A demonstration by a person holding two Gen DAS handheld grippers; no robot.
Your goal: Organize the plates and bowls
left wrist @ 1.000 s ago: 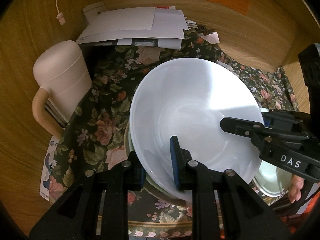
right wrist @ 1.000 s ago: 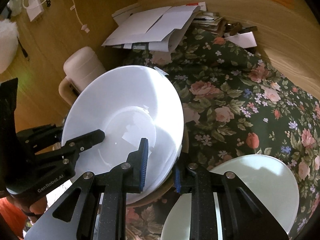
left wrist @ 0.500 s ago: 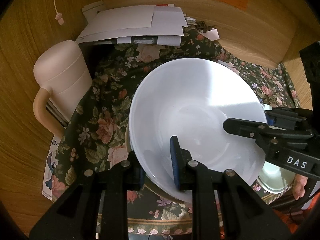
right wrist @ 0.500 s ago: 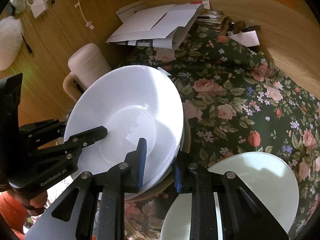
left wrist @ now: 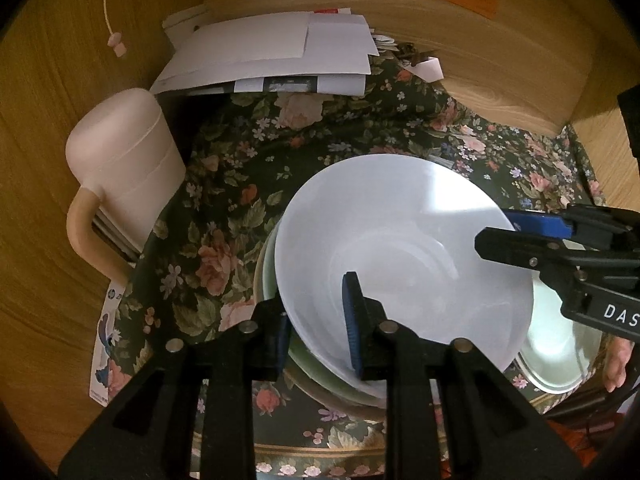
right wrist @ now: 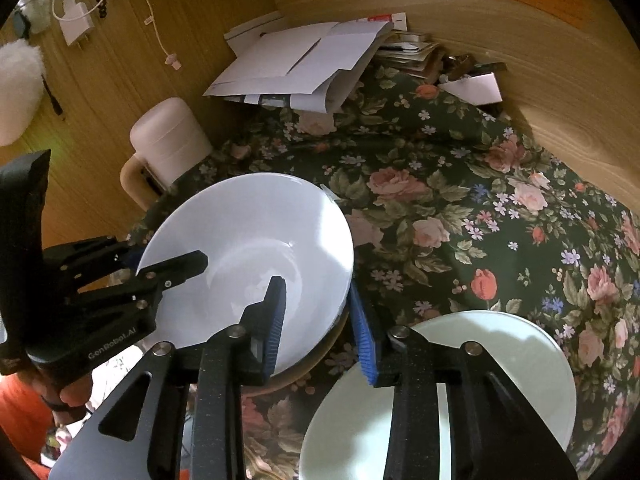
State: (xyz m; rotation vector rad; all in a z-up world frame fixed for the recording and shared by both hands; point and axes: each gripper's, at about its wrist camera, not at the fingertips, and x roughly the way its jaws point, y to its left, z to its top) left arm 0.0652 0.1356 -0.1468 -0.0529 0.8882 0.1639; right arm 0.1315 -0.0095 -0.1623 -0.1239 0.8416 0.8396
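A large white bowl (left wrist: 404,256) sits nested on a stack of a pale green bowl (left wrist: 316,364) and a tan dish on the floral cloth; it also shows in the right wrist view (right wrist: 256,256). My left gripper (left wrist: 316,332) straddles the bowl's near rim, jaws parted with a gap around the rim. My right gripper (right wrist: 320,316) straddles the opposite rim, jaws also parted. Each gripper shows in the other's view: the right gripper (left wrist: 532,240) and the left gripper (right wrist: 160,264). A pale green plate (right wrist: 480,380) lies beside the stack under my right gripper.
A pink lidded jug (left wrist: 124,168) with a handle stands left of the stack. A pile of white papers (left wrist: 280,56) lies at the back against the wooden wall. A floral cloth (right wrist: 460,208) covers the surface. A folded white card (right wrist: 476,88) lies back right.
The white bowl has come down onto the stack and levelled. Both grippers' jaws have widened around its rim, the right one clearly.
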